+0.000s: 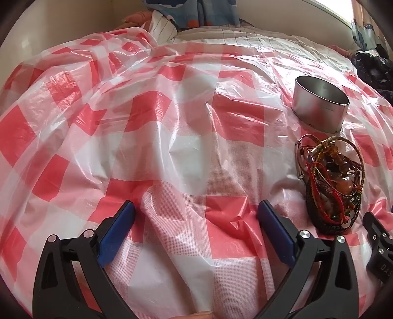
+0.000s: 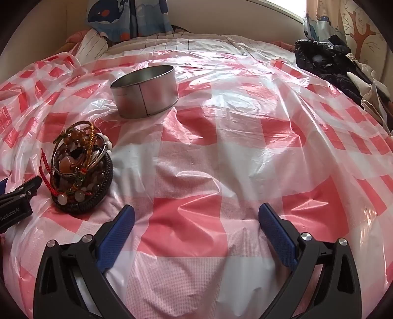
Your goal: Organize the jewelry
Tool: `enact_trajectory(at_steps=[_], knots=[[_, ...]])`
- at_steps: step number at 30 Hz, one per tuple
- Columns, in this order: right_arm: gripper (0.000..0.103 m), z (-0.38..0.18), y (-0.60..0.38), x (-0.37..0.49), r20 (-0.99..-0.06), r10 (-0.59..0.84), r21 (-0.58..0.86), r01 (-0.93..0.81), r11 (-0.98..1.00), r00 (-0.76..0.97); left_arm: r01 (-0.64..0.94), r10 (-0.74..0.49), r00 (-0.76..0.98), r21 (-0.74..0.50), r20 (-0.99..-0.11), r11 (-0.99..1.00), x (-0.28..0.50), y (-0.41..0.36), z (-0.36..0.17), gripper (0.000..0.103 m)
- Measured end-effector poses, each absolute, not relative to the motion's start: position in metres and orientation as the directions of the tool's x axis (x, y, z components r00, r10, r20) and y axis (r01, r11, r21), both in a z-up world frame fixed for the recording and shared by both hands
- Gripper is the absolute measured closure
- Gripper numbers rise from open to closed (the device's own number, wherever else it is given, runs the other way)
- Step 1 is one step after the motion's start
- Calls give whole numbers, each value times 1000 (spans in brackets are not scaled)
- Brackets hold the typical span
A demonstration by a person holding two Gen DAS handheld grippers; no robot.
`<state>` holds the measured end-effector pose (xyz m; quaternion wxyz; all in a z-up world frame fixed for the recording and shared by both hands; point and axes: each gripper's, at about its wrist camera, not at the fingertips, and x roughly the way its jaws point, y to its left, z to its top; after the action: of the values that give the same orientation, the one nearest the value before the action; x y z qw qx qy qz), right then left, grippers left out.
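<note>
A pile of bracelets and beaded strings (image 1: pixel 334 181) lies on a red-and-white checked plastic sheet (image 1: pixel 172 137); the pile also shows in the right wrist view (image 2: pixel 81 169), stacked on a dark woven ring. A round silver tin (image 1: pixel 319 105), open at the top, stands just beyond the pile, also in the right wrist view (image 2: pixel 145 90). My left gripper (image 1: pixel 196 211) is open and empty, left of the pile. My right gripper (image 2: pixel 196 213) is open and empty, right of the pile. Each gripper shows at the edge of the other's view.
The checked sheet (image 2: pixel 245 137) covers a bed and is wrinkled. Dark clothing (image 2: pixel 326 66) lies at the far right edge. Striped bedding (image 2: pixel 172 40) and patterned curtains (image 2: pixel 127 17) are at the far side by the wall.
</note>
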<state>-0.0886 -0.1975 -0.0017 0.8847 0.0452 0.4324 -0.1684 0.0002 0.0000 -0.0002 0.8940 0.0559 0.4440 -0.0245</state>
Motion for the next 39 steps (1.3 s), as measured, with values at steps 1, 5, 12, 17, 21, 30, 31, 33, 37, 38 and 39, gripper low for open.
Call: enact_trajectory(at_steps=[1, 5, 12, 17, 21, 30, 31, 33, 37, 38, 39], knots=[[7, -2, -197, -89, -780, -259, -66, 337, 939, 569, 94, 6, 604, 78, -797, 993, 0, 0, 0, 7], [7, -1, -197, -89, -780, -259, -66, 337, 939, 569, 93, 5, 604, 76, -797, 993, 0, 0, -1, 7], [7, -1, -197, -90, -781, -259, -66, 337, 939, 569, 88, -3, 610, 64, -793, 994, -3, 3, -4, 7], [7, -1, -197, -90, -781, -260, -67, 337, 939, 568, 88, 0, 610, 68, -793, 994, -4, 4, -3, 7], [7, -1, -197, -90, -780, -260, -67, 337, 939, 569, 89, 6, 608, 75, -794, 993, -3, 3, -1, 7], [7, 0, -196, -89, -783, -259, -68, 337, 939, 565, 89, 18, 604, 90, -797, 992, -2, 0, 0, 7], [7, -2, -197, -89, -784, -259, -68, 336, 939, 565, 89, 19, 604, 91, -797, 992, -1, 0, 0, 7], [7, -2, -197, -88, -784, -259, -68, 336, 939, 565, 89, 22, 605, 95, -796, 992, -2, -1, 0, 7], [7, -2, -197, -88, -784, -259, -68, 336, 939, 564, 89, 21, 605, 94, -796, 992, -1, 0, 0, 7], [7, -2, -197, -88, -784, -259, -68, 336, 939, 564, 89, 22, 606, 95, -796, 992, -1, 0, 0, 7], [7, -2, -197, -88, -784, -259, -69, 336, 939, 565, 89, 24, 607, 98, -794, 991, -1, 0, 1, 7]])
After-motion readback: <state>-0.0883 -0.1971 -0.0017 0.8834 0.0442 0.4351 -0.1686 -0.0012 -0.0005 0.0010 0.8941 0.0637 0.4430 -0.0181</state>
